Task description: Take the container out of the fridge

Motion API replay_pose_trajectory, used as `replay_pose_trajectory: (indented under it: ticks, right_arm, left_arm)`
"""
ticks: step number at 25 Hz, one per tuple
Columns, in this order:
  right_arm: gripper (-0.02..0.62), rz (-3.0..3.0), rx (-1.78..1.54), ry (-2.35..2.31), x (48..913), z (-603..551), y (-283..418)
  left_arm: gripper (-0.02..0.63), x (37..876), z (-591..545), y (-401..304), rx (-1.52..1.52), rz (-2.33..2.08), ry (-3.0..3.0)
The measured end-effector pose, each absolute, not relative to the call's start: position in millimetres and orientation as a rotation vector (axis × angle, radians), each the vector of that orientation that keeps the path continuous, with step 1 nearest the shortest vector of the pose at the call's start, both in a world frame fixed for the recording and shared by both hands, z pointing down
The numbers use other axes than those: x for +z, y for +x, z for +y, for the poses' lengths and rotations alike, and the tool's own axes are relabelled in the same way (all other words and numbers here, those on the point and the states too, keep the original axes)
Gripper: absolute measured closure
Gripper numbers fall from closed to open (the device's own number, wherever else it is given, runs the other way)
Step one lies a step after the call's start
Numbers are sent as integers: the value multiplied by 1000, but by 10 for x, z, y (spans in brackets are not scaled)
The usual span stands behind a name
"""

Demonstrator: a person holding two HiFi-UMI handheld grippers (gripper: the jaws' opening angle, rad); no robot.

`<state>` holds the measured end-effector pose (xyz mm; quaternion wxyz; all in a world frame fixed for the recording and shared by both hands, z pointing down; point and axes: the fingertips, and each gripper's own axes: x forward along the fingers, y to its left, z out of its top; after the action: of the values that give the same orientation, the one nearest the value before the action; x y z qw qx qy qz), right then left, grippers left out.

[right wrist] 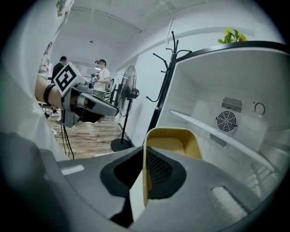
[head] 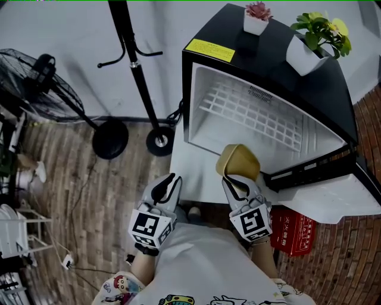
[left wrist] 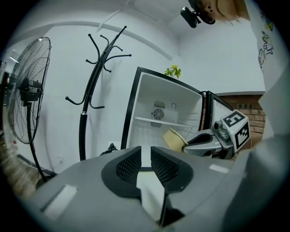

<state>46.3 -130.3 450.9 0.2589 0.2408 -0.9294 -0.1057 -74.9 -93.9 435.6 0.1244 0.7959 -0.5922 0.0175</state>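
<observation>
A small black fridge (head: 280,65) stands with its door (head: 333,199) swung open to the right and its white inside (head: 250,113) showing a wire shelf. My right gripper (head: 239,181) is shut on the wall of a yellow container (head: 238,159), which it holds just in front of the fridge opening. In the right gripper view the container (right wrist: 174,142) has its near wall clamped between the right gripper's (right wrist: 145,161) jaws. My left gripper (head: 168,183) is to the left of the container and apart from it. Its jaws (left wrist: 145,156) stand a narrow gap apart with nothing between them.
Two potted plants (head: 257,18) (head: 315,39) sit on the fridge top. A black coat stand (head: 140,71) and a floor fan (head: 41,83) stand to the left on the wood floor. A red crate (head: 292,232) lies below the door. People stand far back (right wrist: 102,74).
</observation>
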Motion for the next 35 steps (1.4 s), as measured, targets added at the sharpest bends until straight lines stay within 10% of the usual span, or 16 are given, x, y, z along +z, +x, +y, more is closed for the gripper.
replay_pose_trajectory:
  ticks: [35]
  right_arm:
    - [578,-2625,-82,815,4511,-1445,829]
  left_arm:
    - [595,4363,-1070,-495,86,-1703,2374]
